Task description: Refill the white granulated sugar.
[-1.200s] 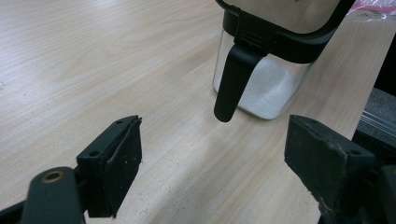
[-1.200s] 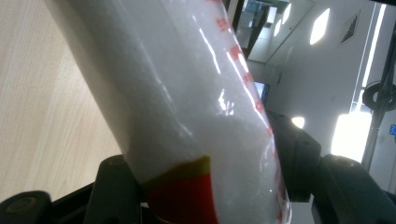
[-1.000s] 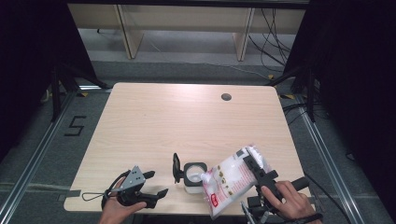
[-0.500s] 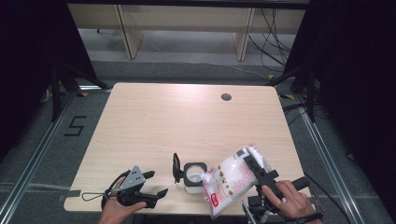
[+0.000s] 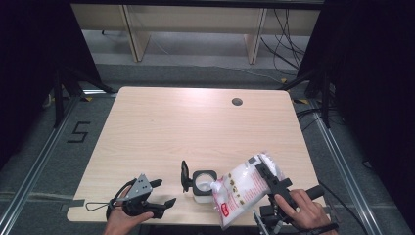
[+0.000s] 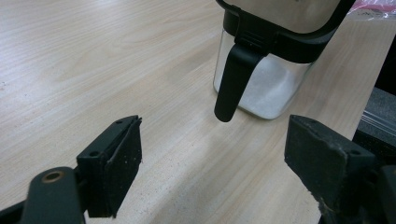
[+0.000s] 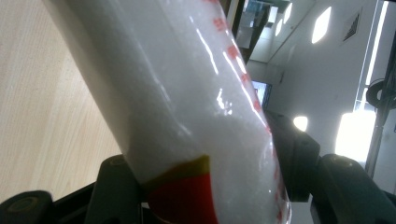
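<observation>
Near the front edge of the table, the right hand came in from the bottom corner, and its right gripper angled up and toward the middle. Its jaws were clamped across the lower part of a white bag with red print, which was tilted so that its top corner leaned over the open jar. That glass jar stood between the two hands, partly filled with white grains, its black lid flipped up. At the left, the left hand lay low by the table edge; the left gripper pointed at the jar, jaws spread wide with nothing between them.
</observation>
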`<state>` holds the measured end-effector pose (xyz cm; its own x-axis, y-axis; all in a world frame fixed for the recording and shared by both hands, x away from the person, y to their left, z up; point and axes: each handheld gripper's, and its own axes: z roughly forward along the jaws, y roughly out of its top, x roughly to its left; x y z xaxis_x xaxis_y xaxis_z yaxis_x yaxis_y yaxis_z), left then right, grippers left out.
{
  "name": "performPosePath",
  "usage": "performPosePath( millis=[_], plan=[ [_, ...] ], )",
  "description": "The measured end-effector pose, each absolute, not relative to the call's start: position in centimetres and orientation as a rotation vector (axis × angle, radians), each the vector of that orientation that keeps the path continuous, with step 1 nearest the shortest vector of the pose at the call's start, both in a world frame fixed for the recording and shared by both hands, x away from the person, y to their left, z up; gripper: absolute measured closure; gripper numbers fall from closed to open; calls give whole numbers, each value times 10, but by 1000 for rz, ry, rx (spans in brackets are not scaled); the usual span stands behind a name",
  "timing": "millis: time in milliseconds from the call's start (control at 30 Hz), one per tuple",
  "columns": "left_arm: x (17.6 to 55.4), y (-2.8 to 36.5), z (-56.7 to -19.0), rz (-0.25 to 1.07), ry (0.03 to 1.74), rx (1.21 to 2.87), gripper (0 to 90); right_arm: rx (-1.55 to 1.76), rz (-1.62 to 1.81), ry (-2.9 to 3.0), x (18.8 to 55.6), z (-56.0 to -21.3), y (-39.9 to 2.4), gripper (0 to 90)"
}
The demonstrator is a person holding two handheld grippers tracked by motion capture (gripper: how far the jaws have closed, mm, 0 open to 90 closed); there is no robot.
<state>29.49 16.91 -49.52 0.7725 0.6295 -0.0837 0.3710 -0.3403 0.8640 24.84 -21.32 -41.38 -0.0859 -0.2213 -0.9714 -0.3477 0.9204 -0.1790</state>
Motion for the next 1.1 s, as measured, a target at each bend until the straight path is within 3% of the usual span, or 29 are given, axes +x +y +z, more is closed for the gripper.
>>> performPosePath(
  millis=[1100],
  plan=[
    [295,169,-495,326,762,1977,184,-466,146,1645,249,-413,-212,468]
  ],
)
